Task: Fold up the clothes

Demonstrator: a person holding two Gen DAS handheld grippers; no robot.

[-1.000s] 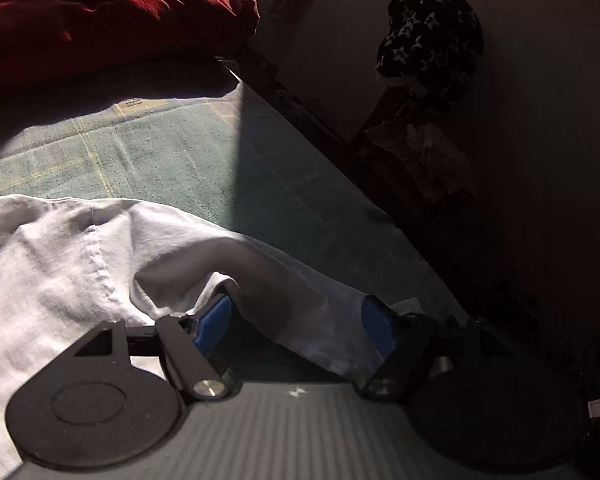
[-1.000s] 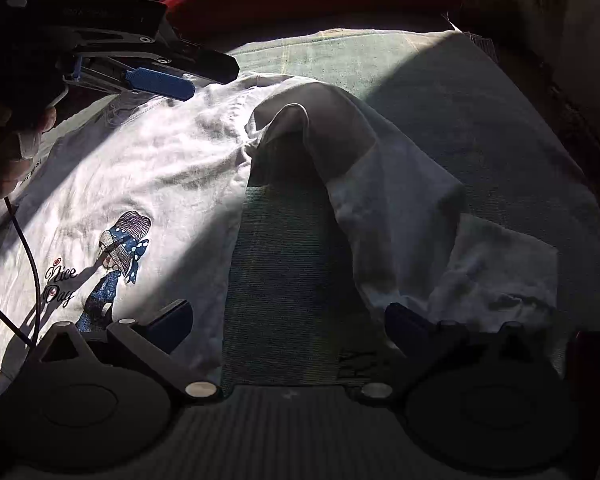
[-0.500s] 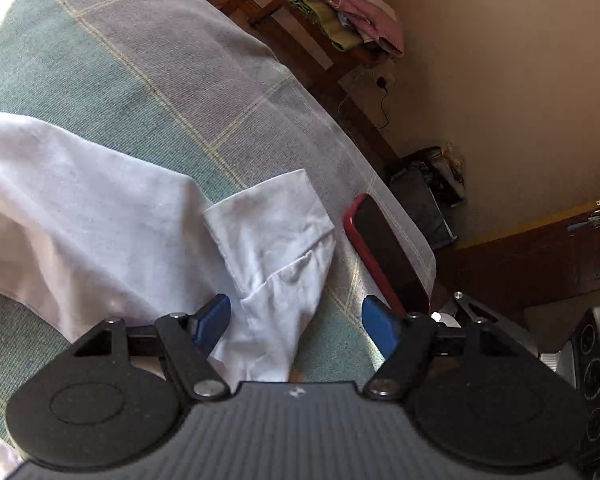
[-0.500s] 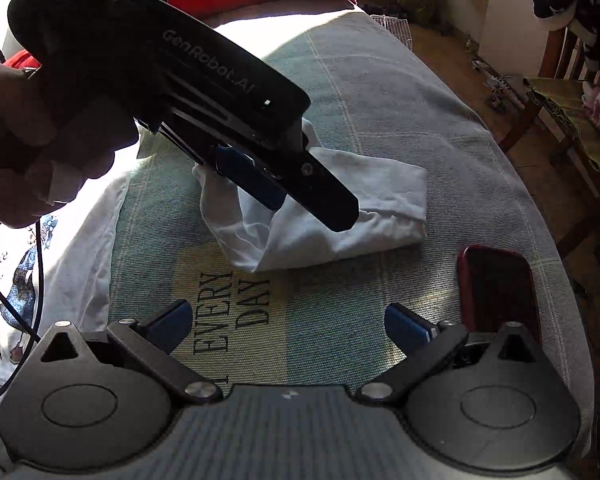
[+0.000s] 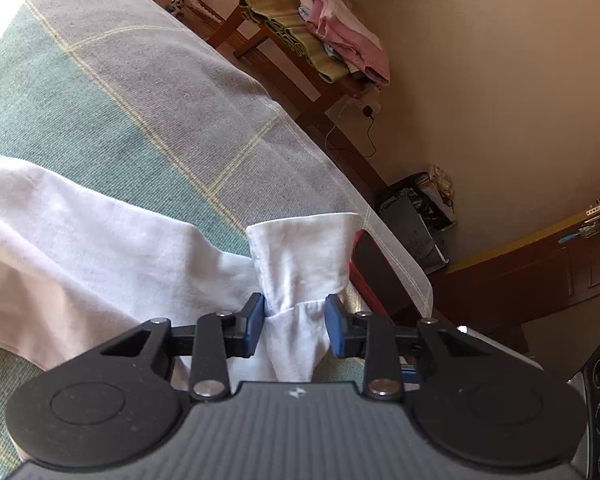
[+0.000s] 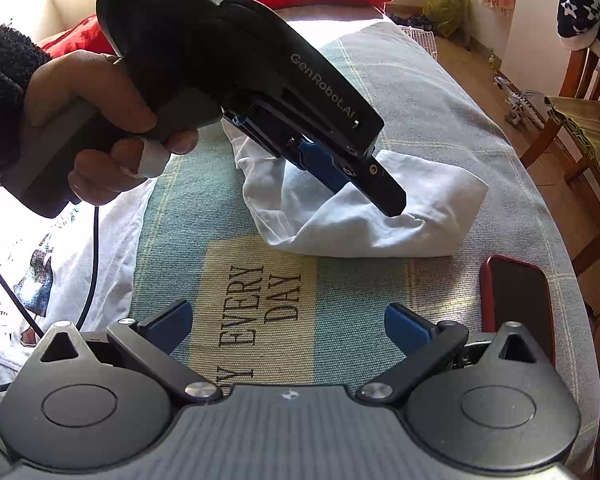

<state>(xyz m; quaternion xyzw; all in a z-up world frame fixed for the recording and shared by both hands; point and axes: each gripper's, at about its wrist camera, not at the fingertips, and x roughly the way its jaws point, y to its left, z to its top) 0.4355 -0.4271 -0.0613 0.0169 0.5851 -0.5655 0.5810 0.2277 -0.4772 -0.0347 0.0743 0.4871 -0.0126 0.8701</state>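
Left gripper (image 5: 295, 322): jaws partly closed, pinching white cloth, angled downward, held in a hand (image 6: 100, 128); right gripper (image 6: 288, 326): jaws spread wide, nothing between them.

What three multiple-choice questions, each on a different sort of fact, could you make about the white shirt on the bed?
1. Where does the red-cased phone lie?
A. on the striped bedspread, near its edge
B. on the wooden chair
C. on the shirt

2. What colour are the gripper finger pads?
A. red
B. blue
C. green

3. What is the left gripper doing?
A. hanging open
B. pinching the white shirt sleeve
C. gripping the phone

Key: 1 A, phone lies flat on bedspread; 2 B, pads show blue; 3 B, cloth bunches between pads, while the right gripper is open.
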